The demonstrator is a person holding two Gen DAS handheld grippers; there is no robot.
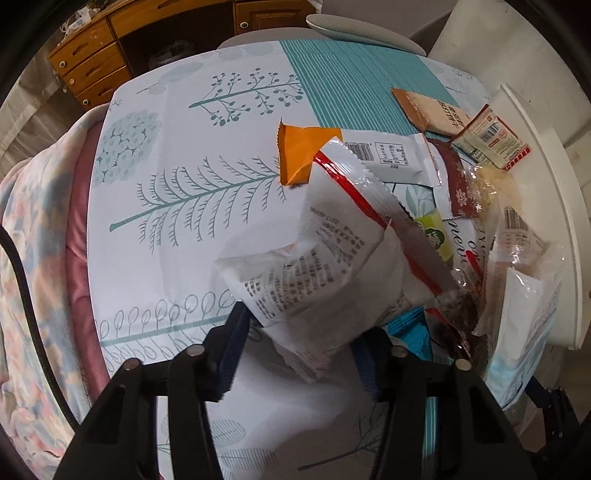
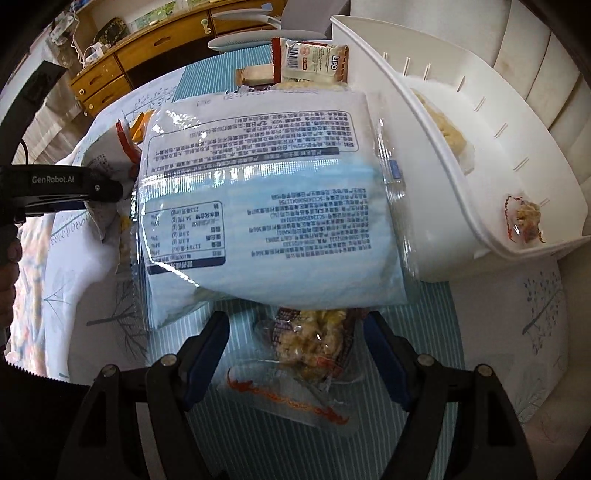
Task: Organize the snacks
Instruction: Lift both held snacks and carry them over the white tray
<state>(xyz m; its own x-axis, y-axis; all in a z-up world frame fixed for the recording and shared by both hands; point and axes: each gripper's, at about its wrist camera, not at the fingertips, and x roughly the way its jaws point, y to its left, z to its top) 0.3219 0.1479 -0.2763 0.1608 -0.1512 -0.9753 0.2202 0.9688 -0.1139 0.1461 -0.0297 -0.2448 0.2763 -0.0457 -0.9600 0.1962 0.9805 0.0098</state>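
My left gripper (image 1: pixel 303 328) points down at a white snack packet with a red stripe (image 1: pixel 317 258). Its blue pads press the packet's crumpled near end from both sides. More packets lie in a heap (image 1: pixel 458 177) to its right, beside the white basket (image 1: pixel 554 206). My right gripper (image 2: pixel 295 321) stands open over a clear packet of pale puffed snack (image 2: pixel 314 343), which sits between the fingers untouched. Just beyond that lies a big blue and white bag (image 2: pixel 266 206). The white basket (image 2: pixel 436 122) on the right holds a pale snack (image 2: pixel 447 129) and a small clear packet (image 2: pixel 528 218).
The table wears a white and teal cloth with tree prints (image 1: pixel 177 206). A pink and blue blanket (image 1: pixel 33 258) hangs past its left edge. Wooden drawers (image 1: pixel 92 62) and a grey chair back (image 1: pixel 354 33) stand behind the table. A Lipo packet (image 2: pixel 314 59) lies at the far side.
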